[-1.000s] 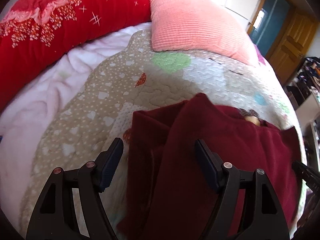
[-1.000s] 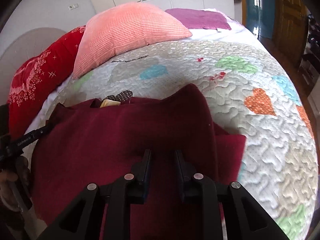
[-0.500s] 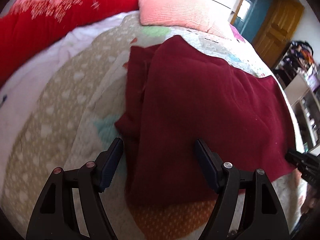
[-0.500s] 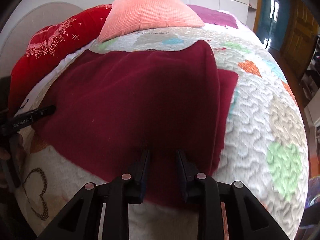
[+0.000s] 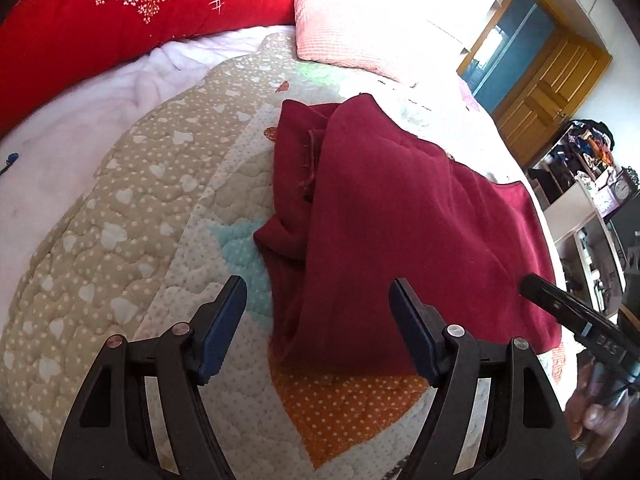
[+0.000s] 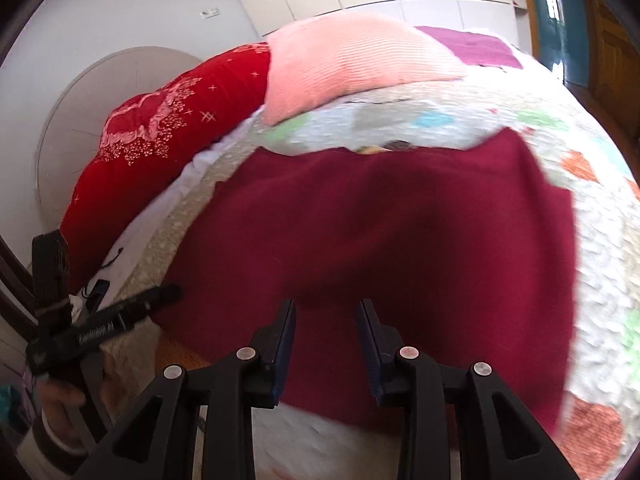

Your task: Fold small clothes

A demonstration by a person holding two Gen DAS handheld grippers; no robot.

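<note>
A dark red garment (image 5: 400, 220) lies folded over itself on the patchwork quilt (image 5: 132, 216), with bunched layers along its left edge. My left gripper (image 5: 316, 300) is open and empty, held just above the garment's near left edge. In the right wrist view the garment (image 6: 400, 220) spreads wide across the quilt (image 6: 600, 280). My right gripper (image 6: 326, 312) is open, its jaws apart over the garment's near hem and holding nothing. Each gripper shows at the edge of the other's view, the left one (image 6: 104, 320) and the right one (image 5: 568, 312).
A red floral bolster (image 5: 120, 12) and a pink ribbed pillow (image 5: 360, 28) lie at the head of the bed. A purple cloth (image 6: 472, 46) lies beyond the pillow. A wooden door (image 5: 548, 88) and cluttered shelves (image 5: 588, 184) stand to the right of the bed.
The right gripper was shut on the garment's hem and has now opened, letting it go. The garment was drawn toward me and laid flat. The left gripper stayed open and has drawn back.
</note>
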